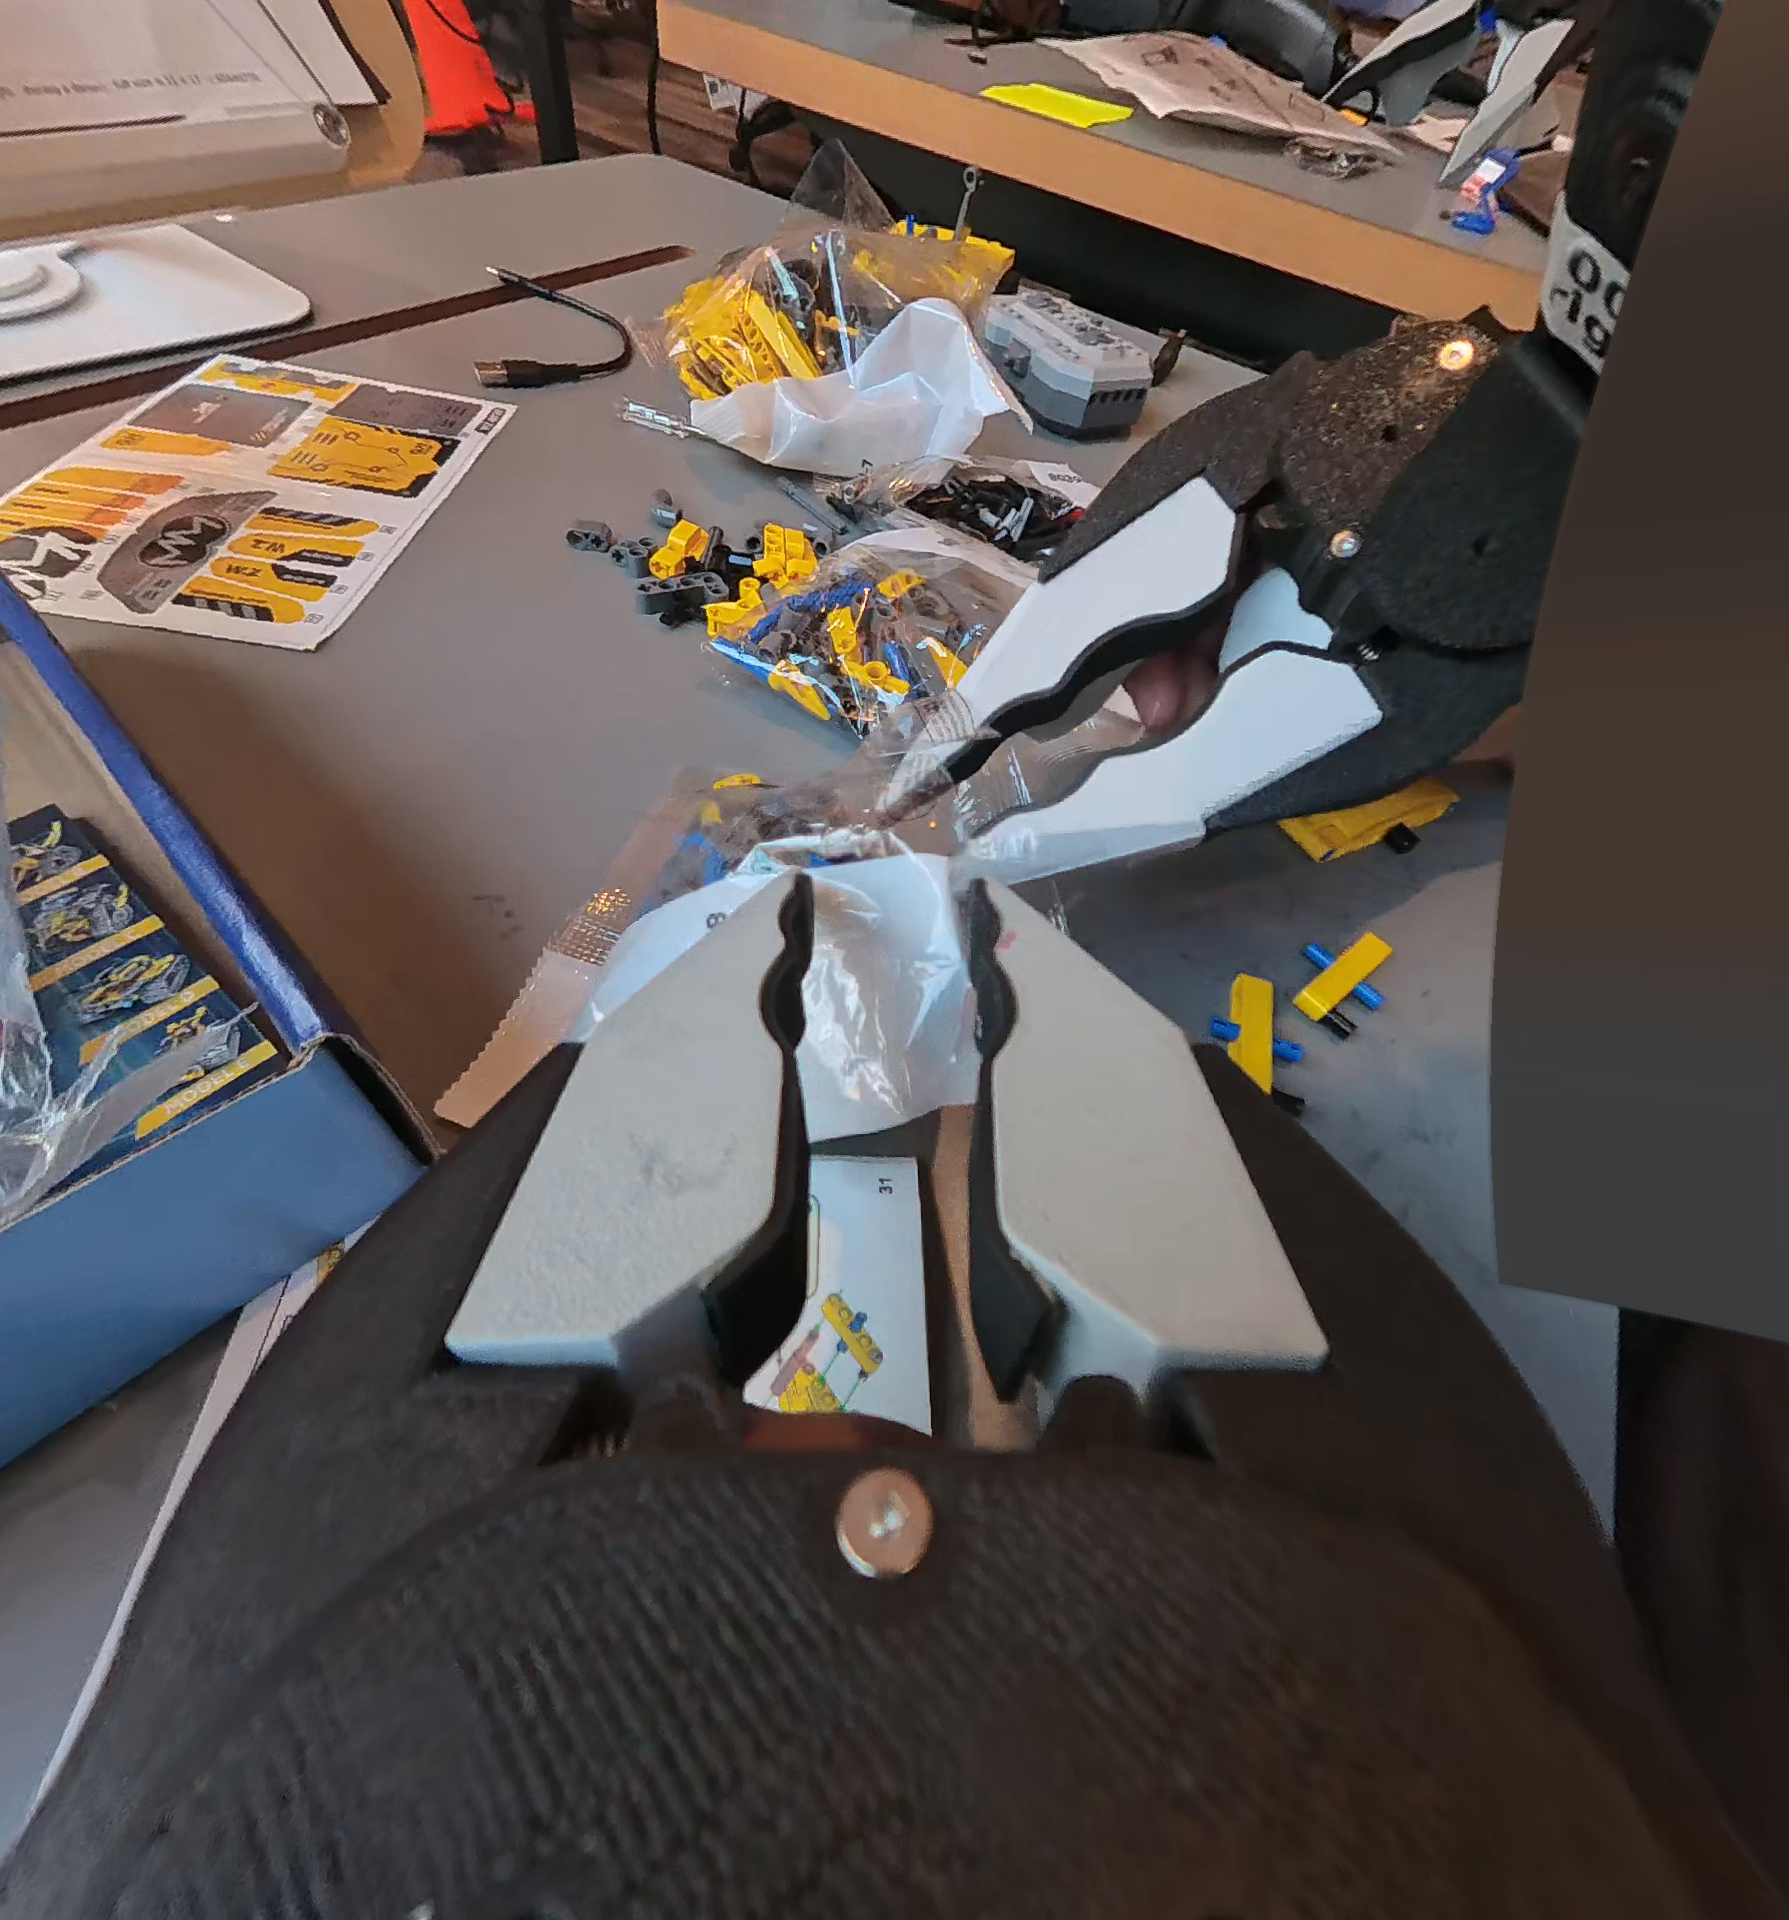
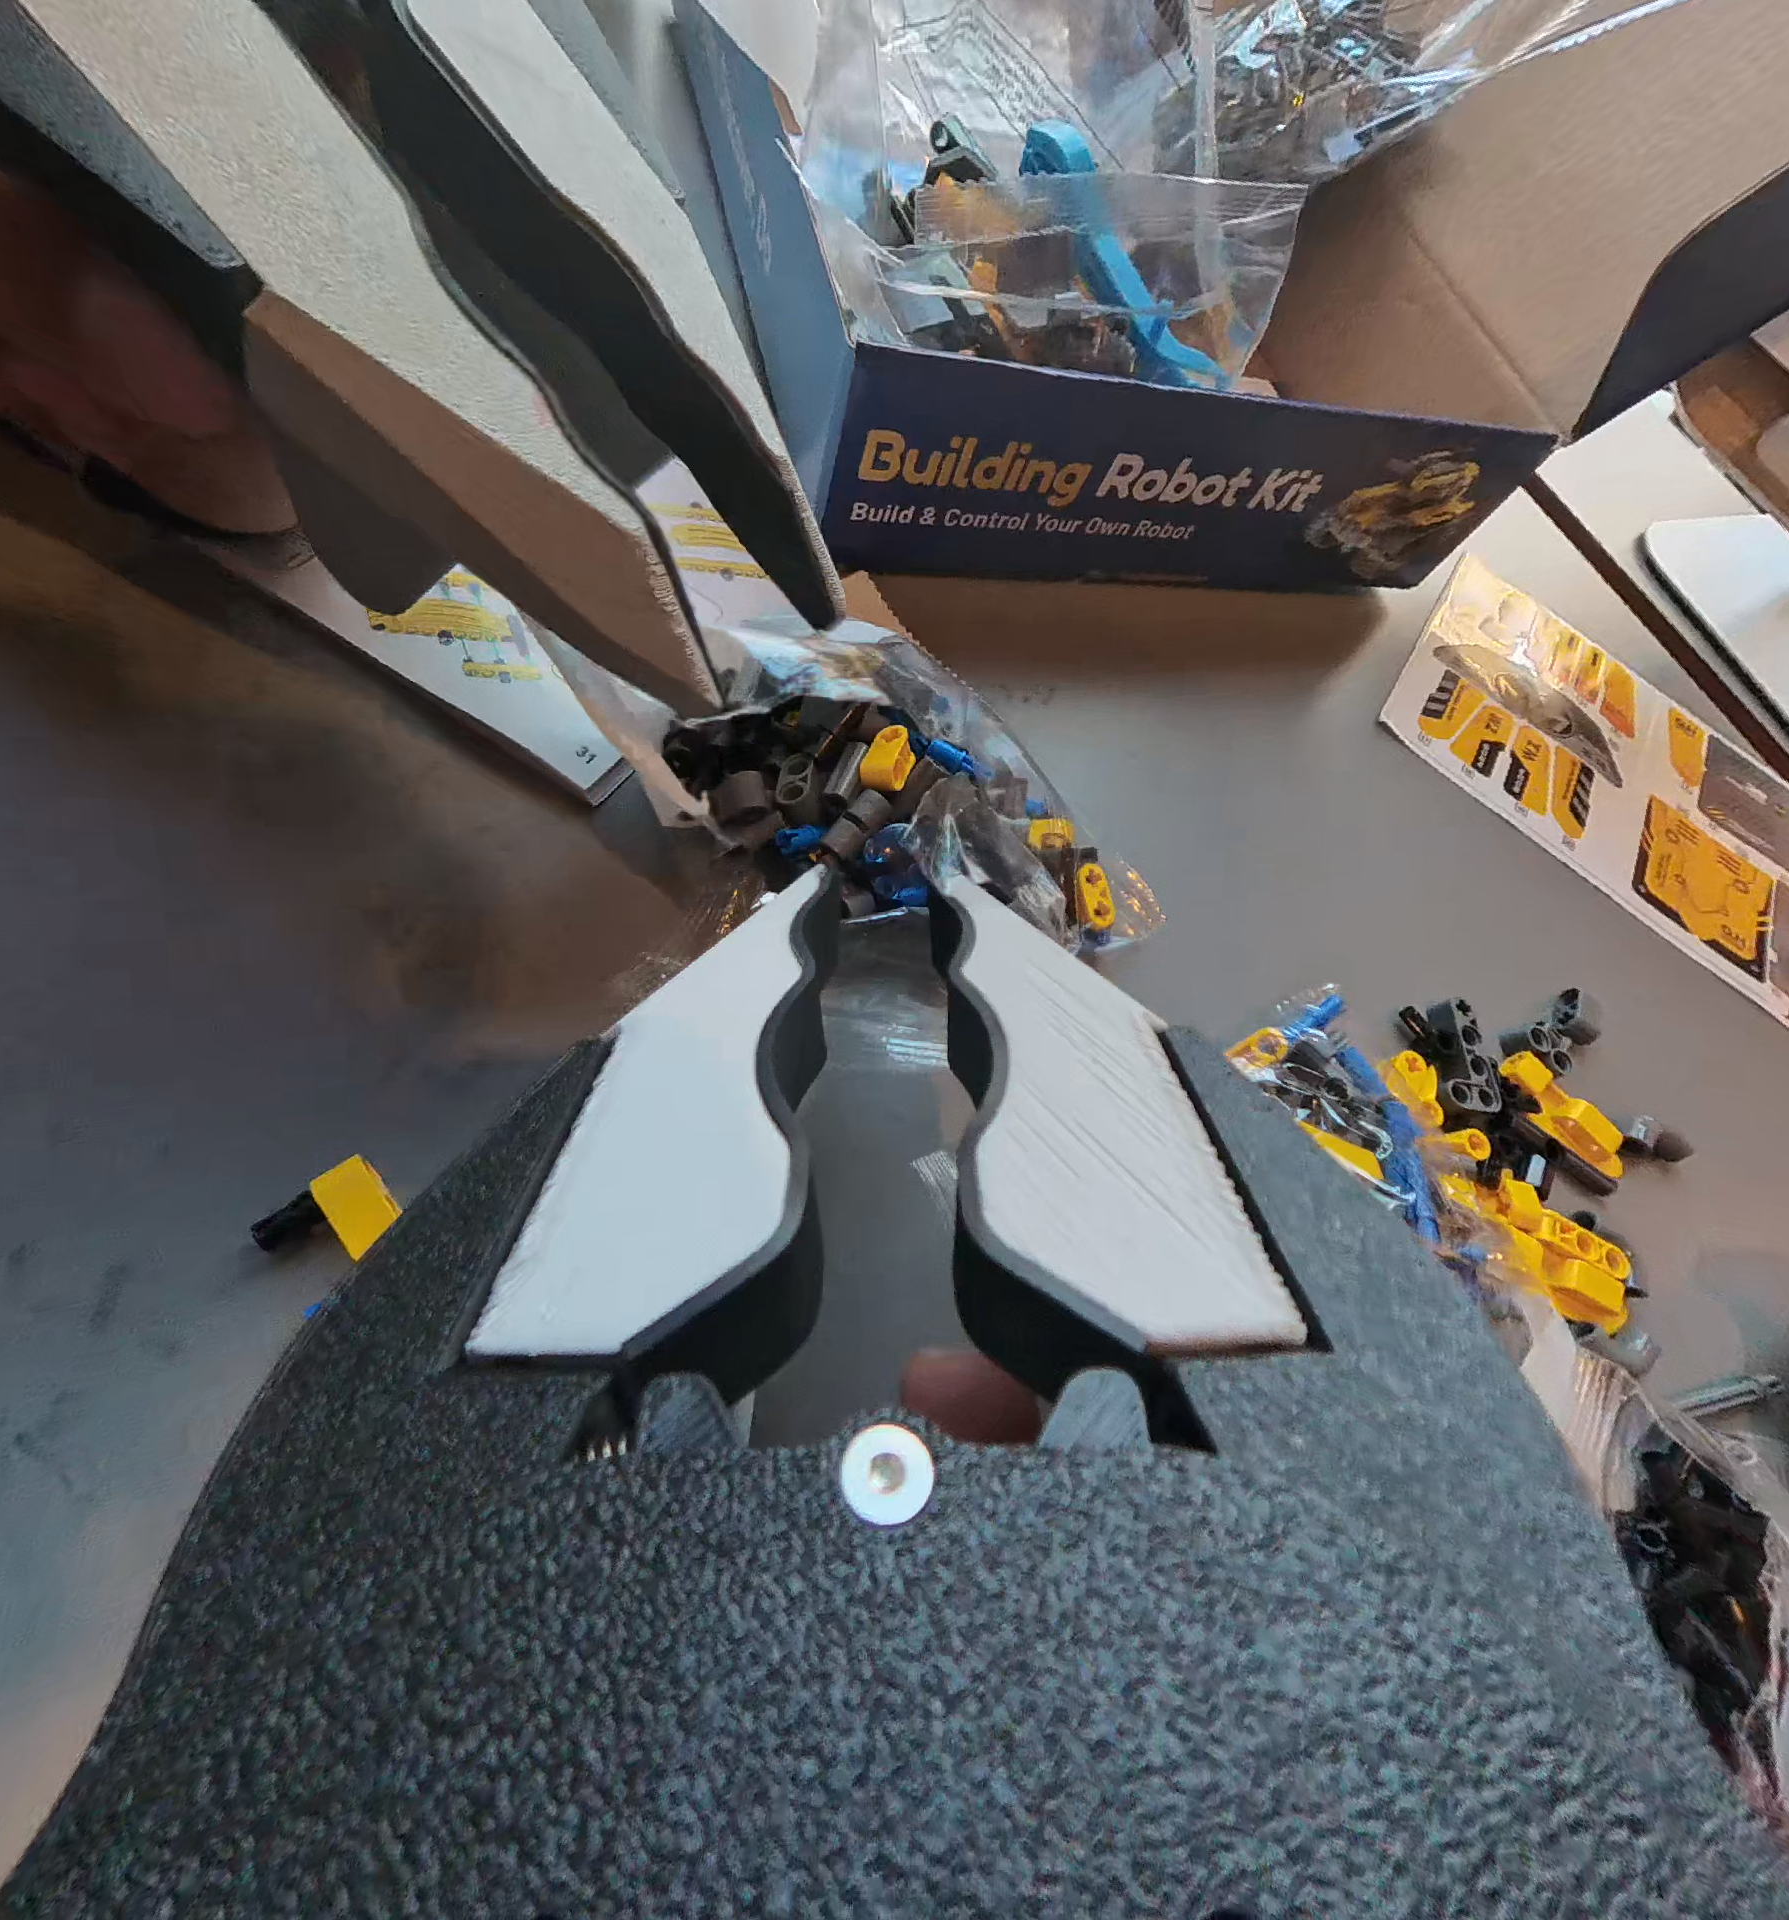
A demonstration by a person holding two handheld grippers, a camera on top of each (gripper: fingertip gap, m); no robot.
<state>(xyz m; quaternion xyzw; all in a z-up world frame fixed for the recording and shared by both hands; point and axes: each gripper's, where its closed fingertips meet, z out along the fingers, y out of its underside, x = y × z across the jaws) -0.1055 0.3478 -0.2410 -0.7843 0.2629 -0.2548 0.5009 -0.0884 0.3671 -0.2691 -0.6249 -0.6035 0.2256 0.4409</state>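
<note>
A clear plastic bag (image 2: 869, 769) of black, grey, yellow and blue building pieces lies on the grey table (image 2: 194, 883) between both grippers. My right gripper (image 2: 879, 891) has its jaws nearly closed on the bag's bunched end. In the left wrist view it (image 1: 931, 816) comes in from the right and pinches the crinkled plastic (image 1: 838, 831). My left gripper (image 1: 888, 894) has its jaws apart. The bag's white-labelled end (image 1: 869, 997) sits between the fingers. In the right wrist view the left gripper (image 2: 770, 665) straddles the bag's far end.
A blue kit box (image 2: 1077, 488) holding more bags stands beyond the bag. An instruction booklet (image 1: 859, 1247) lies under my left gripper. A sticker sheet (image 1: 246, 499), loose pieces (image 1: 724, 561), other part bags (image 1: 838, 322), a grey hub (image 1: 1066, 353) and small yellow-blue assemblies (image 1: 1337, 977) lie around. One gripper's finger ends stand about 4 cm off the other's.
</note>
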